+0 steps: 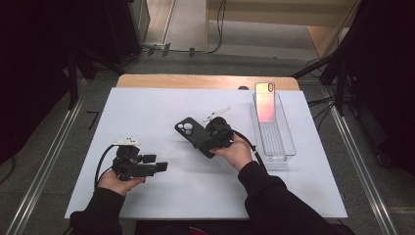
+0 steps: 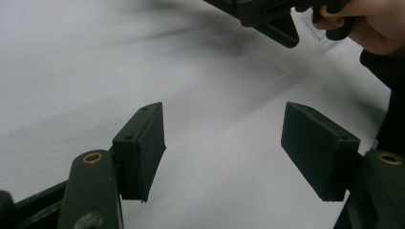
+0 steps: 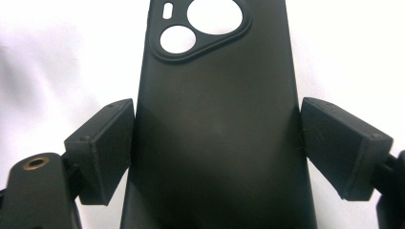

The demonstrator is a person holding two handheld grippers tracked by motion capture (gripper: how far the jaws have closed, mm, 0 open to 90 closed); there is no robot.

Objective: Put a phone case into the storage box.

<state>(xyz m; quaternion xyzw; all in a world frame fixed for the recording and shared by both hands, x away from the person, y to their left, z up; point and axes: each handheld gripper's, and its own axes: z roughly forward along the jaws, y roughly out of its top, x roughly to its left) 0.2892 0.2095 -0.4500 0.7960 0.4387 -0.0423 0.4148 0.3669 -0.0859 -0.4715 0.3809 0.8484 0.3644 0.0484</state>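
A black phone case (image 1: 188, 131) with round camera cut-outs is held over the middle of the white table (image 1: 147, 107). My right gripper (image 1: 204, 143) is shut on it, a pad against each long side. The right gripper view looks along the back of the black phone case (image 3: 215, 95), between the two pads of the right gripper (image 3: 215, 148). At the front left, my left gripper (image 1: 155, 163) lies low over the table, pointing right. Its jaws stand wide open with nothing between them, and bare tabletop shows between the pads of the left gripper (image 2: 224, 148).
A clear plastic tray (image 1: 281, 147) sits at the table's right side. A pink phone case (image 1: 265, 102) stands upright at the tray's far end. The person's right hand (image 2: 372, 24) shows at the top right of the left gripper view.
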